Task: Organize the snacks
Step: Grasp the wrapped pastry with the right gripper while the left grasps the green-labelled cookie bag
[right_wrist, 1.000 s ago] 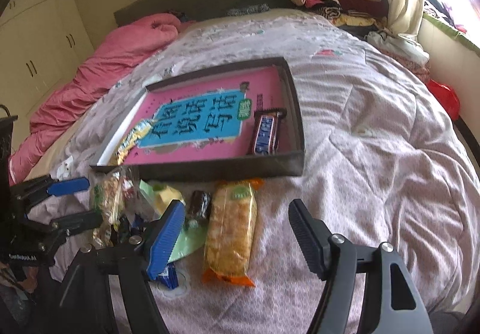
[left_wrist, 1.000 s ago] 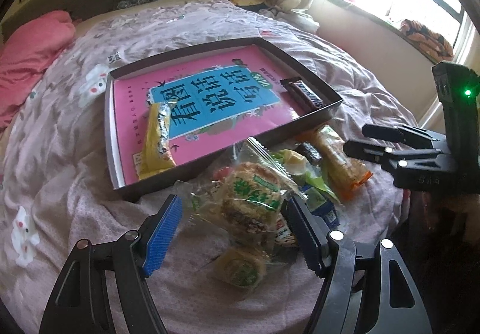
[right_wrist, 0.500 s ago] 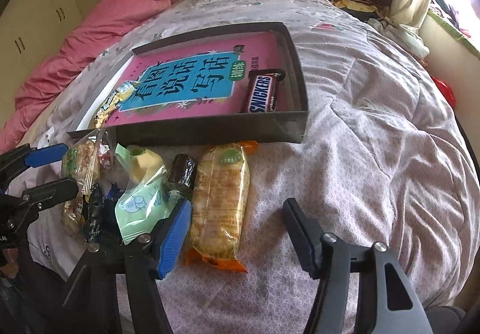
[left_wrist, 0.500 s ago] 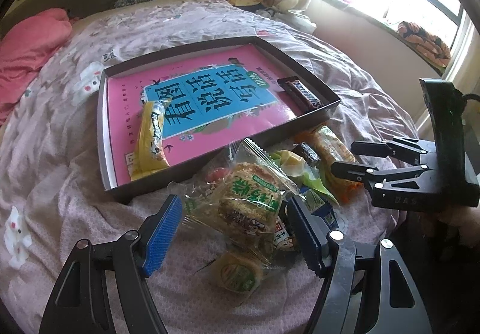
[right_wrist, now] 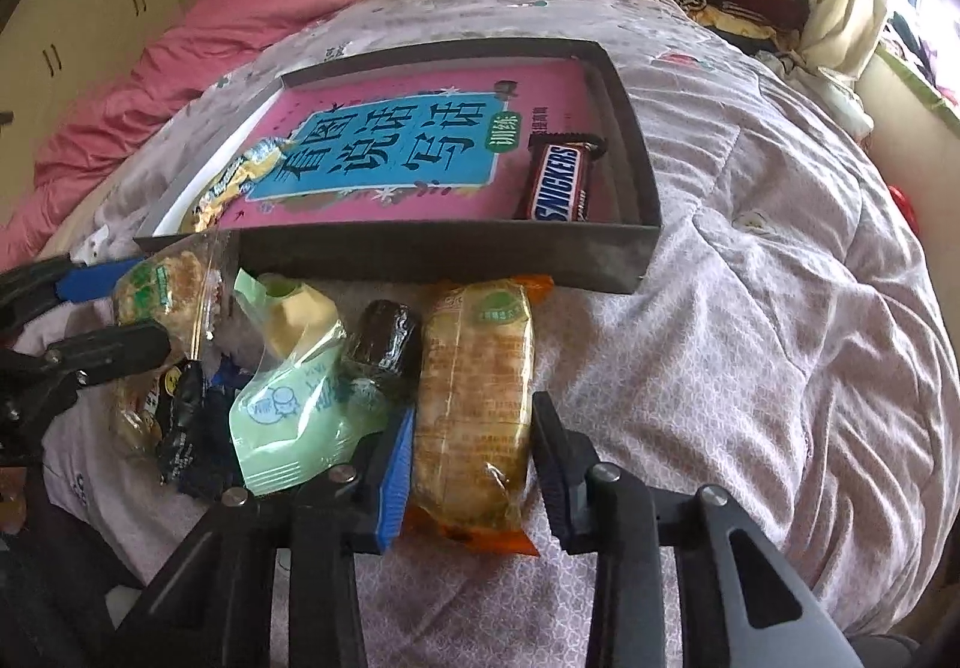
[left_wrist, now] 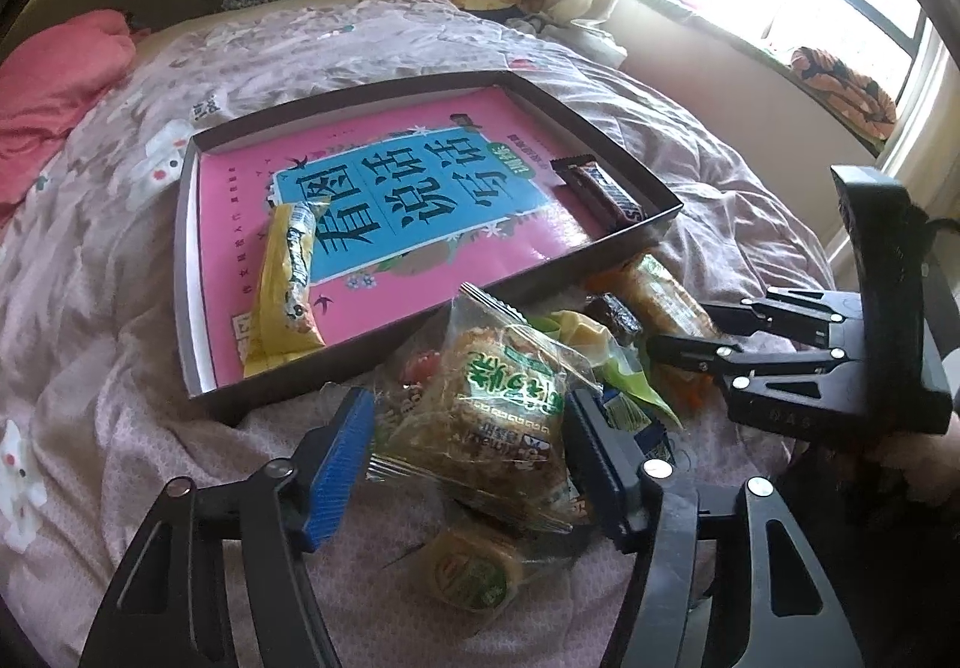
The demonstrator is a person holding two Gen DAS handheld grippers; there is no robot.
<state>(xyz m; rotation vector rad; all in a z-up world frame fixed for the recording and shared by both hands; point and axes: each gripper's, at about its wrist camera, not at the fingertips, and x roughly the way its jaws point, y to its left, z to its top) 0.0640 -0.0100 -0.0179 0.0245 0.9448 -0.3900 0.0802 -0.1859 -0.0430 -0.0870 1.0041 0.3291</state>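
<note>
The snacks lie in a loose pile on the bed (right_wrist: 750, 308), just in front of the near wall of a shallow dark tray (right_wrist: 456, 254) that rests on the quilt. The tray floor is covered by a pink book (left_wrist: 420, 200) with a blue title panel.

Inside the tray:
- A Snickers bar (right_wrist: 561, 182) lies against the right-hand side.
- A yellow wrapped bar (left_wrist: 285, 284) lies at the left-hand side.

Right tongs (right_wrist: 471, 464): the jaws are closing around a long orange-ended cracker pack (right_wrist: 474, 392). The pack sits lengthwise between the blue pad and the black pad. Both pads stand at the wrapper's edges; firm pressure on the pack cannot be confirmed.

Left tongs (left_wrist: 468, 446): the jaws are closing around a clear-wrapped rice cake (left_wrist: 498, 410) with green lettering. The wrapper fills the gap between the pads. The blue pad stands at the crimped edge and the black pad at the opposite side; a firm grip cannot be confirmed.

Other items in the pile:
- A pale green pouch (right_wrist: 288, 398) lies between the two packs.
- A small dark wrapped sweet (right_wrist: 384, 344) lies beside the cracker pack, touching the pouch.
- A round green-labelled cake (left_wrist: 471, 572) lies below the rice cake, nearest the left wrist camera.
</note>
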